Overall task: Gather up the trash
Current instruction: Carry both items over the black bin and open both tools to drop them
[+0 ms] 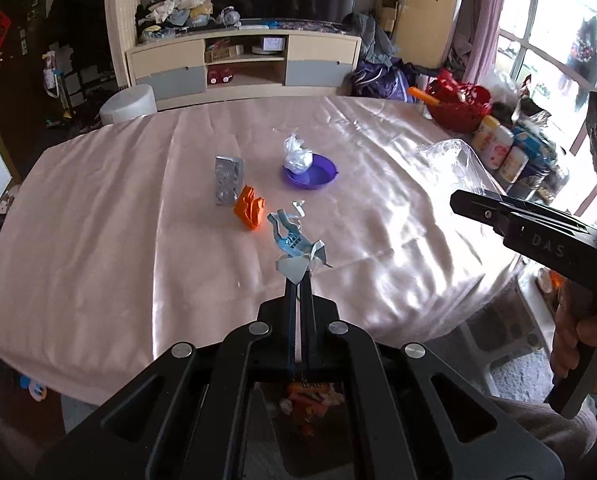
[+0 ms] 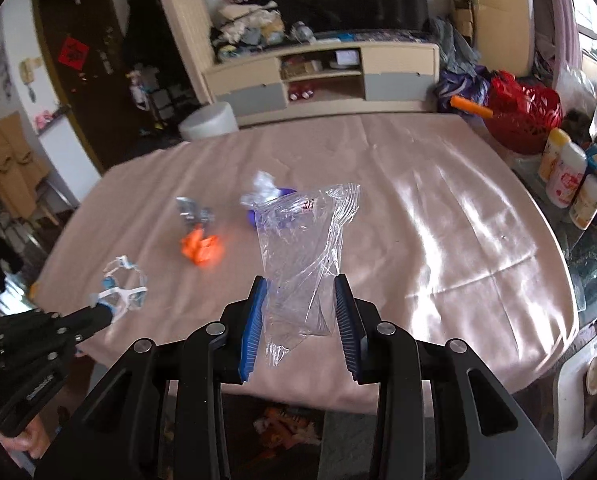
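Observation:
My left gripper point(image 1: 298, 276) is shut on a crumpled blue-and-white wrapper point(image 1: 292, 244) and holds it above the pink tablecloth; the wrapper also shows in the right wrist view point(image 2: 120, 290). An orange crumpled piece point(image 1: 250, 210), a silver blister pack point(image 1: 227, 180) and a crumpled clear plastic point(image 1: 297, 154) in a purple bowl point(image 1: 322, 174) lie beyond it. My right gripper point(image 2: 300, 284) is open, its blue pads on either side of a clear plastic bag point(image 2: 302, 256) that lies between them. The right gripper also shows at the right in the left wrist view point(image 1: 454, 200).
The table point(image 1: 98, 220) is covered in pink cloth. A red basket point(image 2: 524, 114), bottles point(image 2: 566, 178) and cartons stand along its right side. A TV cabinet point(image 1: 242, 64) and a white stool point(image 1: 128, 104) stand behind. Trash lies on the floor below the front edge point(image 2: 290, 424).

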`<state>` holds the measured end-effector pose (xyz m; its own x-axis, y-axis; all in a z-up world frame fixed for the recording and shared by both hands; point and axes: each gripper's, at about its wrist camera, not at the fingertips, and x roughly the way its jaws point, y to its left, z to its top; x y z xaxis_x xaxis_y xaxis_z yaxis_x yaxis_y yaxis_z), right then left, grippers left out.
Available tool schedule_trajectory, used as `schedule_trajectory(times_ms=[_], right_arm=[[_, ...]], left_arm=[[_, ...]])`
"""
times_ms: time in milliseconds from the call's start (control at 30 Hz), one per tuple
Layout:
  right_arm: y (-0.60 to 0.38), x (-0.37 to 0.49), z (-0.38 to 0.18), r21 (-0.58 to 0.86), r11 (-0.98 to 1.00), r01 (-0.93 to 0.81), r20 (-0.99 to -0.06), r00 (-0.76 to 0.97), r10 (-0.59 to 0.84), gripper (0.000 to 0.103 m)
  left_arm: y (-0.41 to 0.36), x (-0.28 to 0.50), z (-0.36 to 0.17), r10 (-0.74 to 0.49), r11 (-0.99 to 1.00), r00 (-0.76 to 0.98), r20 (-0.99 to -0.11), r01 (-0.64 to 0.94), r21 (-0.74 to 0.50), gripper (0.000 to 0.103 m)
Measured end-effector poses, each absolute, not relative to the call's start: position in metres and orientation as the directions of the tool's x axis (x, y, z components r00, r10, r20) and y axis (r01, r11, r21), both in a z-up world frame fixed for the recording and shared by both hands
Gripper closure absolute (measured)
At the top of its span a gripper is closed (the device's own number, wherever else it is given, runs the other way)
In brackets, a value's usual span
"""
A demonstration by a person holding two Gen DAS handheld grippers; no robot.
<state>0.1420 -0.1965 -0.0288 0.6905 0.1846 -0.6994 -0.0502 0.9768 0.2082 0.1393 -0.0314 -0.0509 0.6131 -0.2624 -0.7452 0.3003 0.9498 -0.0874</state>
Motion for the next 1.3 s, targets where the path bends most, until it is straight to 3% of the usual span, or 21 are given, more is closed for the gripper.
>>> schedule_trajectory(times_ms=[167,467,1300], right_arm=[[-0.192,0.103,-0.022,0.196,0.978,-0.076,-0.691,0.697,0.193,0.068],[-0.184,0.051,-0.061,0.223,0.972,-0.08,-0.727,0.651,0.22,0.068],[-0.158,0.048,-0.169,0.247,0.967,-0.062,-0.864,0.438,0.249,0.068]], left_arm=[[-0.028,0.096,-0.054,-0.283,0.945,0.616,-0.735,0.31,-0.105,0.103],[-0.01,0.048,-0.099,-0.273,0.954,0.574,-0.772,0.266,-0.139,0.103],[-0.026,0.033,-0.227,-0.211,0.961,0.354,-0.911,0.243,-0.128,0.103]])
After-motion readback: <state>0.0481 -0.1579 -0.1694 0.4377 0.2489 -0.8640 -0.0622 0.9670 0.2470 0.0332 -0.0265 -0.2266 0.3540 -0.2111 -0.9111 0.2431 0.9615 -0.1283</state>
